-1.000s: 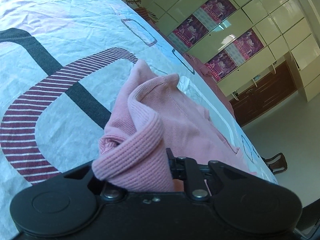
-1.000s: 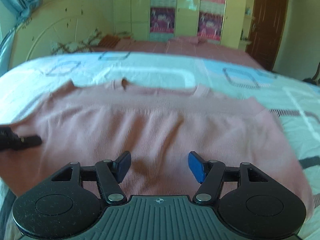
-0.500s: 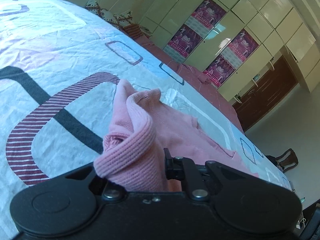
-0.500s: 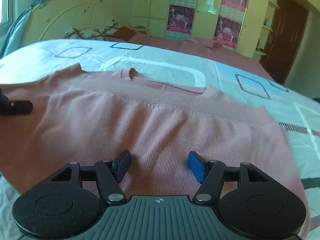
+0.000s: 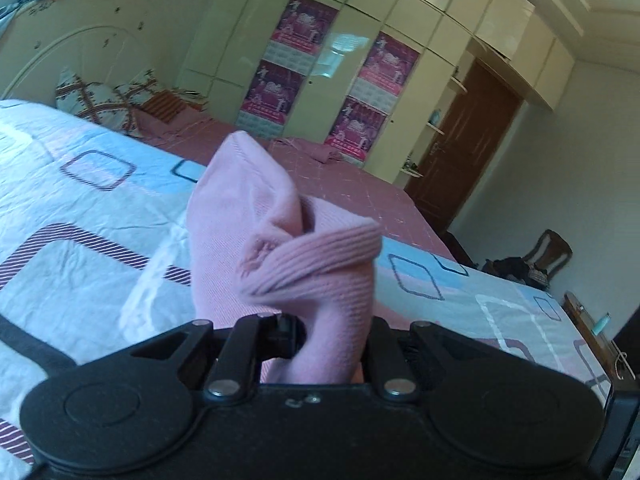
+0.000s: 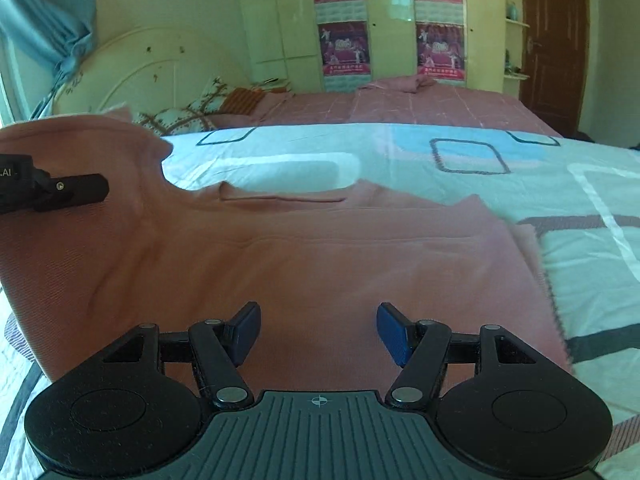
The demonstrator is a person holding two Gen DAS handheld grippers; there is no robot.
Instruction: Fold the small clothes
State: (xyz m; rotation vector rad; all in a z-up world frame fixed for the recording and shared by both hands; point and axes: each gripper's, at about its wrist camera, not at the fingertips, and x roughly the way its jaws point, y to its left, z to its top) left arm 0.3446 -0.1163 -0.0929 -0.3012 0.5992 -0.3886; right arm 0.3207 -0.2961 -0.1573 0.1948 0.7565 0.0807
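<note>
Between the left gripper's (image 5: 320, 332) black jaws: a bunched end of the pink knit sweater (image 6: 280, 264), ribbed cuff or hem band folded over on top. Jaws nearly pressed together, pinching the fabric. The held part stands up off the bed, cloth rising in a soft peak above the jaws and draping back down toward the bedspread (image 5: 80, 216).

Right wrist view: sweater's main body lies flat on the bed, spread from near edge to middle, neckline toward the far side. Left portion is lifted and curls up at the far left, where the left gripper's black finger shows against the cloth. Right edge of the sweater lies straight along the bedspread, a thin paler strip showing beside it.

Right gripper (image 6: 319, 330): blue-padded jaws spread apart, nothing between them, hovering over the near part of the sweater body. Whether the pads touch the fabric, can't tell.

Textures: sweater is fine-gauge knit, matte, with coarser vertical ribbing on the band. A few shallow creases run across the chest. Bedspread is thin wrinkled cotton, white and pale blue with rounded-square outlines in dark grey and maroon stripes.

Far side: a second bed with a pink checked cover (image 6: 420, 104), patterned pillows (image 6: 180, 118) at far left by a cream arched headboard (image 6: 140, 76). Glossy cream wardrobe (image 5: 360, 40) with magenta posters, brown wooden door (image 5: 468, 148) at right.
</note>
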